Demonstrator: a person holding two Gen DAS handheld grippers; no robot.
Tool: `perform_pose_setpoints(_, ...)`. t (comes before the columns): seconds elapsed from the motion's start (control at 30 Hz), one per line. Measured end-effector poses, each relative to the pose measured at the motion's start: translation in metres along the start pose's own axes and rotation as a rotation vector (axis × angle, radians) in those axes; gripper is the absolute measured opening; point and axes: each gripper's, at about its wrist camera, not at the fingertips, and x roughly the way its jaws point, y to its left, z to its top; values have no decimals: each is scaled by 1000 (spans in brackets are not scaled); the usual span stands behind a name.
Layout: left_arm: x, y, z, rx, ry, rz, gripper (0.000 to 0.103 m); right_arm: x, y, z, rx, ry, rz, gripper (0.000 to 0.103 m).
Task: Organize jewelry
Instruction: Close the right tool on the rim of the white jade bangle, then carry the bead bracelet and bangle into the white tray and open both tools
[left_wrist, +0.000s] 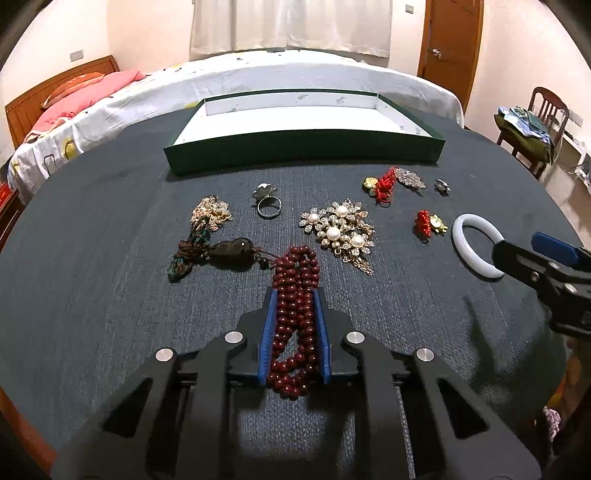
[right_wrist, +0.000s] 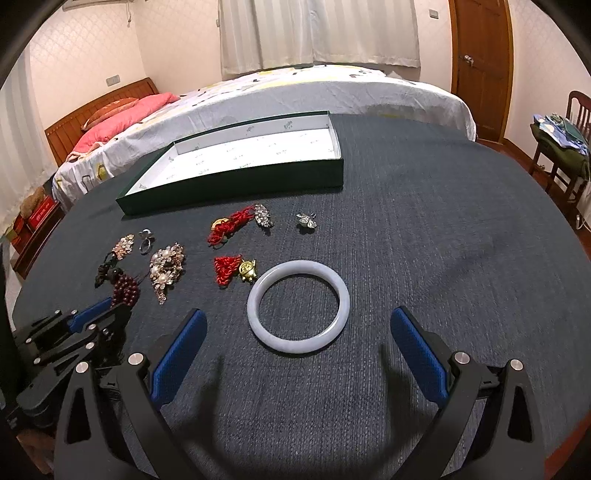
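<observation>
2 hand-held grippers: left (left_wrist: 294, 325) clamps red beads (left_wrist: 295, 295); right (right_wrist: 295, 354) wide.

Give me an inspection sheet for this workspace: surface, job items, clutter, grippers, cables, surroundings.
Surface: dark cloth-covered table.
Job's things: green tray empty; red bead string, white bangle, pearl brooch, ring, dark tassel charm, red-knot charms all on the cloth.
Clutter: nothing seen.
Grippers: left gripper shut on the bead string; right gripper open, short of the bangle, not touching it.
Cables: nothing seen.
Surroundings: bed, door, chair with cloths.
</observation>
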Motion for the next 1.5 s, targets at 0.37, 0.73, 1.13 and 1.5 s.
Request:
perform_pose_setpoints(0.37,-12,16,7,-67,27,4,17,12,7,12,-54,6,-25,97)
perform_pose_setpoints(0.73,-14,34,7,-129,42,8,17,31,2,7,-62,66,-48,95)
perform_pose_setpoints(1.13,-16,33,8,-117,30,7,17,27,3,2,-76,30,-27,68)
perform_pose_setpoints(1.5,-26,28,12,-112,9,-3,17,8,-3,6,-39,-9,0,68)
